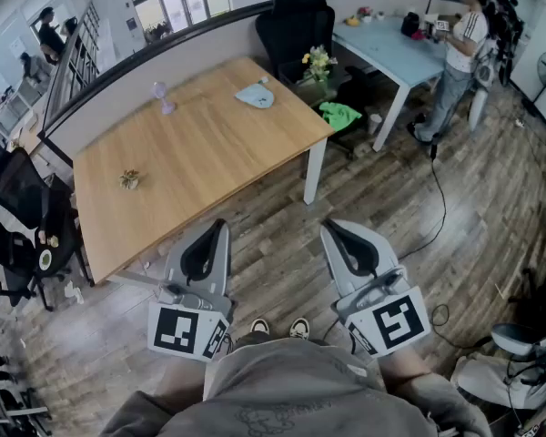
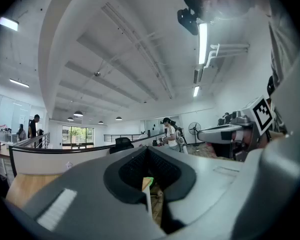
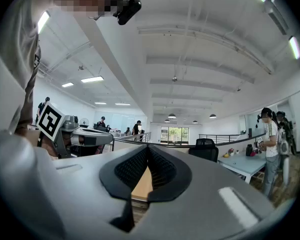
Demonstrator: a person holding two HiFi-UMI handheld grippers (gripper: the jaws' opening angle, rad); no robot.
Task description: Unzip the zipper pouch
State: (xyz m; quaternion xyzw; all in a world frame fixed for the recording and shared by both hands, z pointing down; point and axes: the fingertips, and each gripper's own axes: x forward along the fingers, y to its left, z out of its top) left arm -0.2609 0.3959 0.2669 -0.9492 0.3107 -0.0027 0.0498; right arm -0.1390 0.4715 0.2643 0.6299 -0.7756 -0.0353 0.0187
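We're holding left gripper (image 1: 218, 233) and right gripper (image 1: 333, 235) over floor (image 1: 275, 244), jaws pressed together, empty. Only head view showing us blue pouch (image 1: 255, 96) on wooden table (image 1: 191, 167).

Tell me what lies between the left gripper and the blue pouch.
Head view: only floor, then bare tabletop, between the shut left gripper and the blue pouch.
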